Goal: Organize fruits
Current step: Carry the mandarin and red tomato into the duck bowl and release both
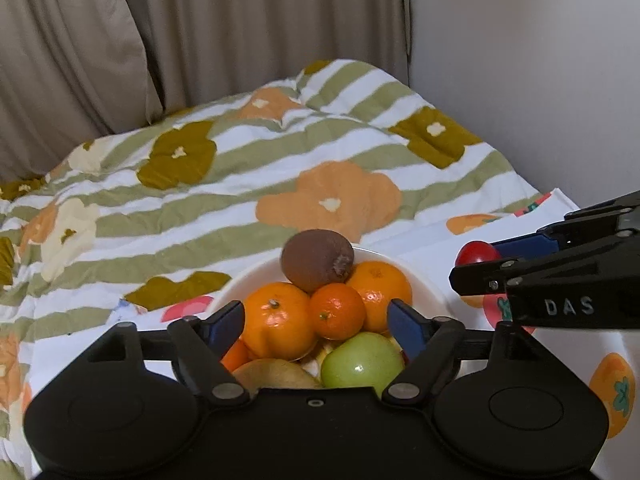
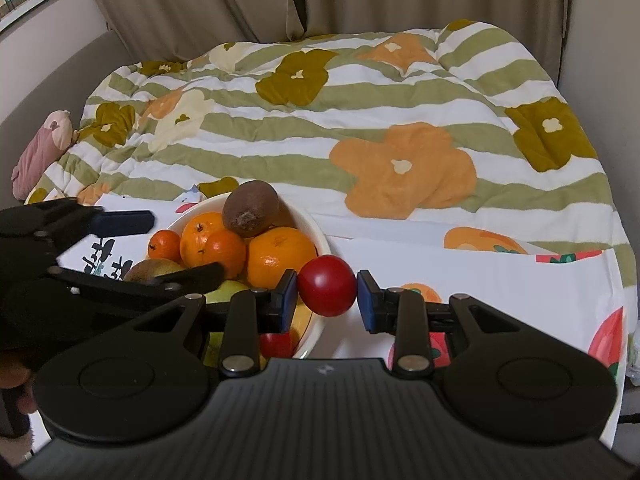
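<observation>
My right claw point(image 2: 327, 295) pinches the tomato point(image 2: 327, 285) low in the frame's centre, just beside the bowl point(image 2: 316, 236) rim; I judge I should lift it clear before moving off. My left claw point(image 1: 318, 322) hangs open over the bowl, piled with oranges point(image 1: 278, 322), a kiwi point(image 1: 317, 260) and an apple point(image 1: 362, 362).

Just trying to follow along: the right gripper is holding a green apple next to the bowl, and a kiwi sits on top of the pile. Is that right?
Not quite. The right gripper holds a small round red fruit, not a green apple; the right wrist view shows it between the blue pads. The green apple lies in the bowl. The kiwi does top the pile.
</observation>
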